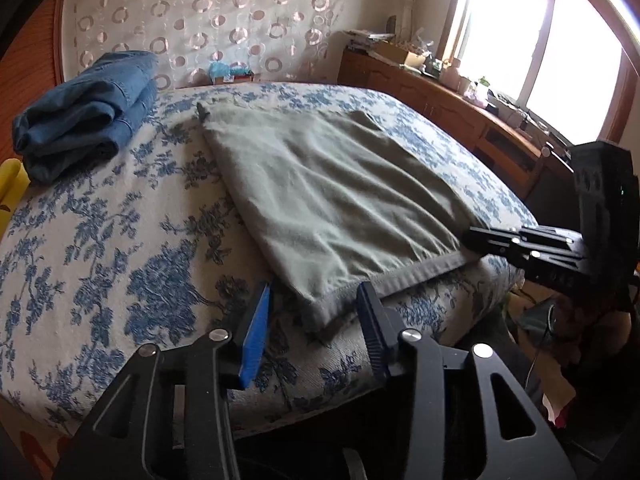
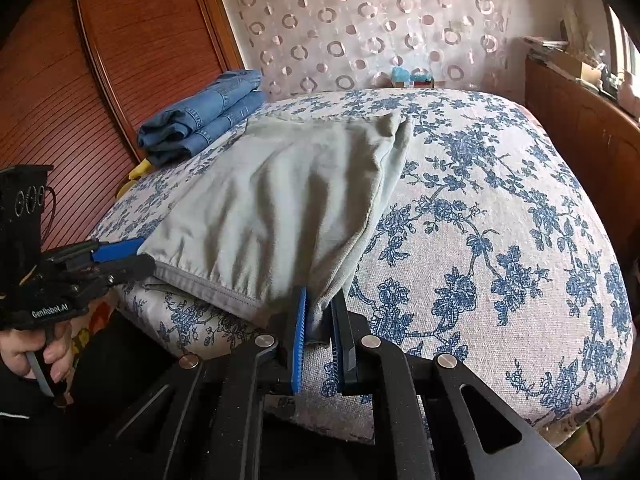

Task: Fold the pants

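Grey-green pants (image 1: 332, 196) (image 2: 272, 200) lie folded flat on the bed, their hem along the near edge. My left gripper (image 1: 316, 312) is open. The hem's left corner sits between its blue pad (image 1: 256, 328) and the black finger, and neither presses on the cloth. In the right wrist view the left gripper (image 2: 140, 259) stands at that same corner. My right gripper (image 2: 320, 320) is shut on the hem's right corner, with cloth pinched between its blue pads. In the left wrist view the right gripper (image 1: 474, 240) shows at the right end of the hem.
Folded blue jeans (image 1: 88, 112) (image 2: 204, 116) rest at the far left of the floral bed cover (image 1: 100, 240) (image 2: 500, 220). A wooden cabinet (image 1: 440, 96) runs under the window on the right. A wooden wardrobe (image 2: 120, 60) stands to the left. A hand (image 2: 44, 356) holds the left gripper.
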Motion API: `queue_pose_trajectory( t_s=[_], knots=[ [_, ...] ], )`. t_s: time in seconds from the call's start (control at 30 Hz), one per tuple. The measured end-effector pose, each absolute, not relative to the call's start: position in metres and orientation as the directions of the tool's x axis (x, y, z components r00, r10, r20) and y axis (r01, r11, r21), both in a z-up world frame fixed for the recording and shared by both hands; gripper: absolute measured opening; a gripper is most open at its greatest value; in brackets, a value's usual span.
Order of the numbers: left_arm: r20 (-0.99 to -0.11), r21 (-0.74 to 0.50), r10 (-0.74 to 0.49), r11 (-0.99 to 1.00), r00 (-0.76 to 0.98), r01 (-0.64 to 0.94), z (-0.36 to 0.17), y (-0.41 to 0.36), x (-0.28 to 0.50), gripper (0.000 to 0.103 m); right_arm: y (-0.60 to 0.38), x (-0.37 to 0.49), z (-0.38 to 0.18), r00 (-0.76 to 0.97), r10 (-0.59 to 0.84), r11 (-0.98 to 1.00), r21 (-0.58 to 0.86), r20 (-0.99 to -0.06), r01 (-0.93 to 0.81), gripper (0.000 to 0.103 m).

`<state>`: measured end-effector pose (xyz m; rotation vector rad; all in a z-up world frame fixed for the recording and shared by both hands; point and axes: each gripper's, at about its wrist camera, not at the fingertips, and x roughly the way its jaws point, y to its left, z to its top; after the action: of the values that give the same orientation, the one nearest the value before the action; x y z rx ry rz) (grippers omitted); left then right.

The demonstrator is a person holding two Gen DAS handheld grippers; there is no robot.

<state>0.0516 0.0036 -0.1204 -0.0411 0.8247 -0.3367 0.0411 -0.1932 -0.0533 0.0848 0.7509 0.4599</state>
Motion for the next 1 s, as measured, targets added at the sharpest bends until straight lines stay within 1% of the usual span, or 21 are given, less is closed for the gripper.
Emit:
queue_pose_trajectory(
  t_s=[0.03,0.07,0.13,0.17,0.23,0.33,0.47,0.7,0.87,1.0],
  knots=[
    [-0.716,-0.163,-0.310,0.945,0.625,0.282,-0.122,0.002,0.051,0.039,-0.193,0.041,-0.054,0.638,0.432,0.897,0.235,-0.637,-0.374,0.010],
    [-0.712,-0.158,-0.311,0.945,0.630,0.288,-0.121,0.001,0.050,0.032,-0.193,0.040,-0.054,0.639,0.433,0.897,0.233,-0.636,-0.375,0.010],
    [-0.710,-0.172,-0.331,0.937,0.621,0.304,-0.121,0.000,0.049,0.023,-0.192,0.039,-0.054,0.642,0.432,0.897,0.227,-0.633,-0.379,0.010],
    [-0.708,-0.162,-0.325,0.939,0.627,0.304,-0.121,-0.001,0.048,0.015,-0.192,0.039,-0.054,0.643,0.432,0.897,0.227,-0.632,-0.379,0.010],
    [-0.702,-0.152,-0.325,0.938,0.634,0.312,-0.117,-0.002,0.046,0.010,-0.192,0.039,-0.054,0.640,0.438,0.895,0.236,-0.631,-0.379,0.010],
    [-0.665,-0.178,-0.356,0.929,0.657,0.323,-0.101,0.002,0.038,0.010,-0.195,0.037,-0.049,0.642,0.446,0.891,0.243,-0.624,-0.382,0.010],
    [-0.627,-0.178,-0.376,0.922,0.682,0.344,-0.079,0.003,0.027,0.010,-0.200,0.030,-0.035,0.647,0.466,0.881,0.249,-0.604,-0.402,0.010],
    [-0.582,-0.199,-0.417,0.905,0.698,0.375,-0.055,0.004,0.015,0.010,-0.212,0.012,-0.011,0.667,0.482,0.873,0.249,-0.568,-0.419,0.010],
    [-0.568,-0.189,-0.424,0.901,0.705,0.390,-0.046,0.001,0.011,0.010,-0.220,0.002,-0.003,0.679,0.490,0.869,0.248,-0.547,-0.427,0.010],
    [-0.574,-0.187,-0.424,0.901,0.700,0.392,-0.048,-0.001,0.019,0.010,-0.224,0.004,-0.002,0.685,0.489,0.870,0.250,-0.540,-0.424,0.010]
  ],
)
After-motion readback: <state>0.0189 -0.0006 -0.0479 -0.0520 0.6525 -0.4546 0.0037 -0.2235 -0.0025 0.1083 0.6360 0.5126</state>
